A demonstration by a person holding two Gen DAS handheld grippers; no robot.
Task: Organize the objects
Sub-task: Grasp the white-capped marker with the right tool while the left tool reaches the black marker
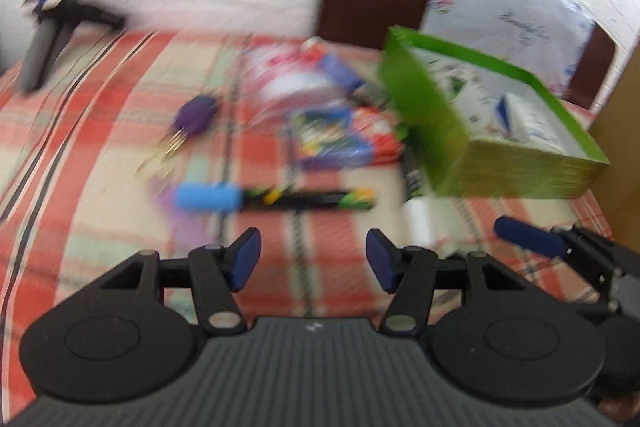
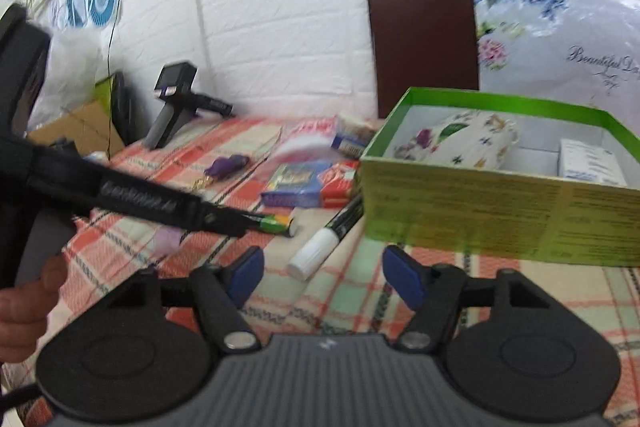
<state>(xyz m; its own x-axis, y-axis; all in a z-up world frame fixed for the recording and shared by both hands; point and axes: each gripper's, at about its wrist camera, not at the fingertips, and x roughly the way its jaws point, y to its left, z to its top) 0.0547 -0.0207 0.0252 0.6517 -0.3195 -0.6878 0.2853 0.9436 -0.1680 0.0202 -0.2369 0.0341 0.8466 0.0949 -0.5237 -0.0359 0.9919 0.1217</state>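
Left gripper [image 1: 313, 259]: jaws apart, nothing between; pen [image 1: 276, 198] lies crosswise just ahead, blue cap leftward. Right gripper [image 2: 323, 277]: jaws apart, empty; marker [image 2: 326, 237] ahead, white cap toward gripper, beside green box [image 2: 500, 211].

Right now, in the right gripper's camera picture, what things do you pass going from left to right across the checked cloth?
Purple key fob → blue card pack → white-capped marker → green box. The pen partly hidden behind the other gripper is left out.
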